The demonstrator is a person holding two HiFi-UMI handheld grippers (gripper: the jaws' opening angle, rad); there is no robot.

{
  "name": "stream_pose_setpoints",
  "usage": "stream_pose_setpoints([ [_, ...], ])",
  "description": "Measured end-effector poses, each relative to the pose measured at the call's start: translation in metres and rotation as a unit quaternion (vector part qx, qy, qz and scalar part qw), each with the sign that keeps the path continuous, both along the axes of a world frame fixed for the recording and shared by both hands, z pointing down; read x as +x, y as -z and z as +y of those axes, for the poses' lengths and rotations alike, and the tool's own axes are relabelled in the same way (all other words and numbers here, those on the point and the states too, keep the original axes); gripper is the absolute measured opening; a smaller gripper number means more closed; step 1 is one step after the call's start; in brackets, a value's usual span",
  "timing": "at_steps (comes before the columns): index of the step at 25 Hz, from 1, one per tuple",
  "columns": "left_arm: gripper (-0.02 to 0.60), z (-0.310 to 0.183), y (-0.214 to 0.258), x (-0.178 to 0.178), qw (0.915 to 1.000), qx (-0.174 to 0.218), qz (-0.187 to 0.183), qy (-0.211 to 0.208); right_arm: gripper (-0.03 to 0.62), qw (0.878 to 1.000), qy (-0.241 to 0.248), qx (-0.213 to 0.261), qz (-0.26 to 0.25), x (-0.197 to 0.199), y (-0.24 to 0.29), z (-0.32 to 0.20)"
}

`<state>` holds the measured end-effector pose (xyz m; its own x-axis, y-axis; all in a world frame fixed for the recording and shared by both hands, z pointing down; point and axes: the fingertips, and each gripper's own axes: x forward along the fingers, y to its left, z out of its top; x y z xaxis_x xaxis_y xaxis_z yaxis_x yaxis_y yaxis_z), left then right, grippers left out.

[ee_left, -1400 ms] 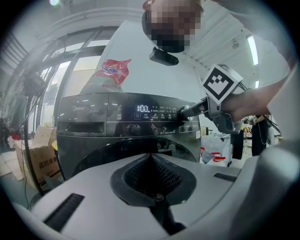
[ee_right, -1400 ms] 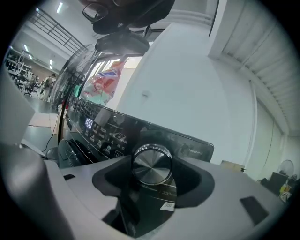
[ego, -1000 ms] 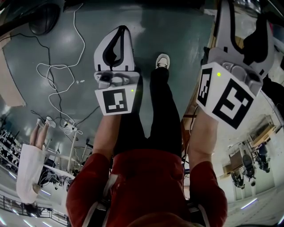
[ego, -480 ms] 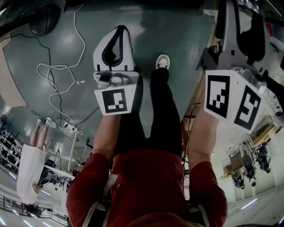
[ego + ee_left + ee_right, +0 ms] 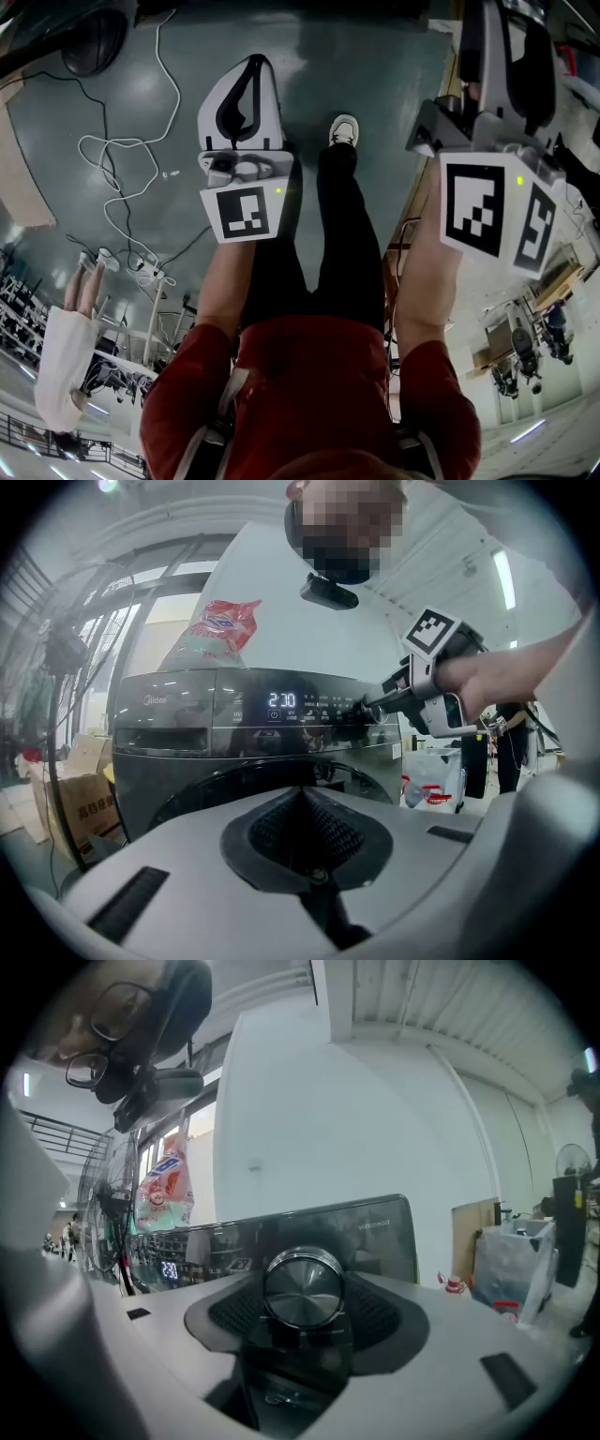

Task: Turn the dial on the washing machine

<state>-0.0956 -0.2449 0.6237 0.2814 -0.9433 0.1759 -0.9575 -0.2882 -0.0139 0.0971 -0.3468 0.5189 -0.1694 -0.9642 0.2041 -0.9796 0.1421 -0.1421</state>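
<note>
R gripper [image 5: 302, 1302] clamped on silver dial [image 5: 303, 1283] of washing machine [image 5: 187, 733]; L gripper [image 5: 305, 834] jaws closed together, empty, apart from machine front.

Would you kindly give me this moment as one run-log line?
right gripper: closed on dial | washing machine: display lit | left gripper: shut, empty, off the machine

In my right gripper [image 5: 375, 707] sits the dial [image 5: 303, 1286], right of the display [image 5: 281, 700] on the washing machine [image 5: 187, 752]. A bag [image 5: 217, 630] lies on top.
</note>
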Motion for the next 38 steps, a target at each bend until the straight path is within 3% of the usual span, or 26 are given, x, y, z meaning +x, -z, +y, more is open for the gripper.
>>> stream_pose_setpoints([
  [9,0.009,-0.002,0.004,-0.001,1.0,0.001,-0.003,-0.002,0.278,1.0,-0.007,0.007,-0.006,-0.001,-0.002,-0.001],
  [15,0.009,0.003,0.024,-0.005,1.0,0.007,-0.006,0.001,0.322,0.999,-0.005,0.01,0.046,-0.004,0.009,0.014],
  [21,0.009,0.006,0.045,-0.004,0.9999,0.011,-0.01,0.001,0.323,0.997,0.007,-0.015,0.071,-0.005,0.002,0.034],
  [25,0.009,0.012,0.078,-0.001,0.9999,0.007,-0.009,0.001,0.322,0.996,0.007,-0.035,0.078,0.004,0.012,0.052],
  [28,0.009,0.02,0.105,-0.001,0.9999,-0.006,0.013,0.006,0.305,0.996,0.012,-0.043,0.078,0.004,0.021,0.073],
  [38,0.009,0.077,0.23,-0.012,0.9994,-0.031,0.016,-0.001,0.302,0.983,0.102,-0.094,0.121,-0.034,0.086,0.175],
])
